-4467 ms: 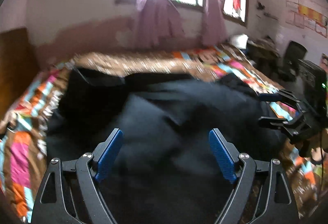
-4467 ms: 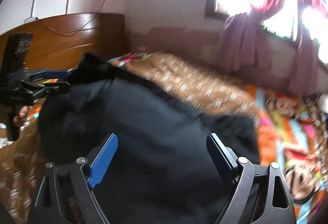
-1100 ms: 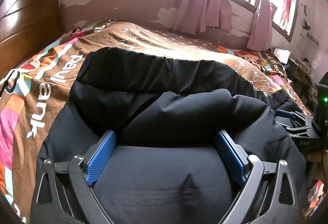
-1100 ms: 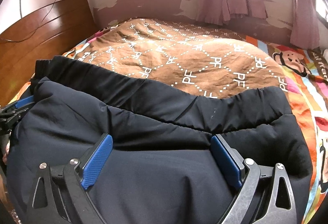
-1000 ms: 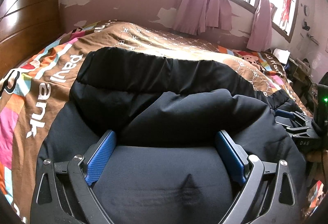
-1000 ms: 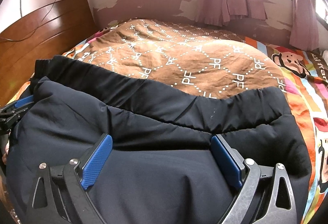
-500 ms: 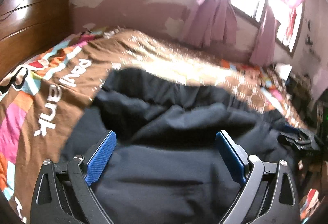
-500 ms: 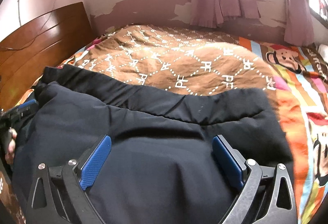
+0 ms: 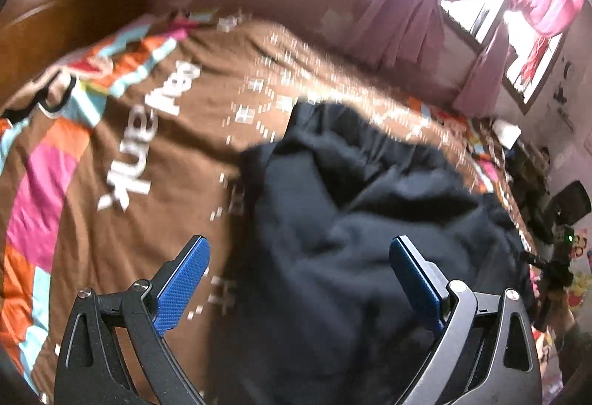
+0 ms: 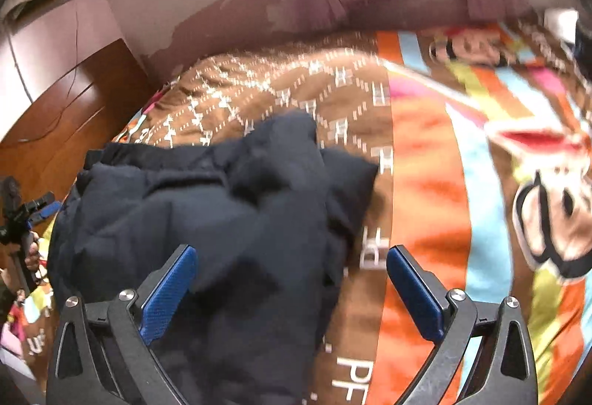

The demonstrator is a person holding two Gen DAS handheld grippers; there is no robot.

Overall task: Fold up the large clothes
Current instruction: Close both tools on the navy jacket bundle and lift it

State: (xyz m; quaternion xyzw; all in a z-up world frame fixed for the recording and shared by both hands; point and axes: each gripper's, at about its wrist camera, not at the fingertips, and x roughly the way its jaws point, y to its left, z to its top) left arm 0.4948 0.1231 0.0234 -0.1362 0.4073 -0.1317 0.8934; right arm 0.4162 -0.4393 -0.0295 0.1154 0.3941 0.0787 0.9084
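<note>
A large dark navy padded jacket [image 9: 370, 220] lies bunched on the bed. In the left wrist view my left gripper [image 9: 298, 245] stands open over the jacket's left edge, with nothing pressed between its blue pads [image 9: 181, 279]. In the right wrist view the jacket [image 10: 222, 220] fills the left and middle. My right gripper [image 10: 292, 253] hovers above its right edge with jaws wide and still opening; cloth lies below them, not gripped. The other gripper shows small at each view's edge: the right one [image 9: 555, 264], and the left one [image 10: 33, 210] in a hand.
A brown and multicoloured bedspread [image 9: 148, 183] covers the bed, with orange and cartoon panels [image 10: 481, 201] to the jacket's right. A wooden headboard [image 10: 74, 101] stands at the left. Pink curtains [image 9: 407, 20] hang at the far wall. Dark clutter [image 9: 529, 175] sits beyond the bed's right side.
Both views have swung apart: the left one leftward, the right one rightward, so bare bedspread now shows beside the jacket. The jacket looks more bunched. Both pictures are blurred by motion.
</note>
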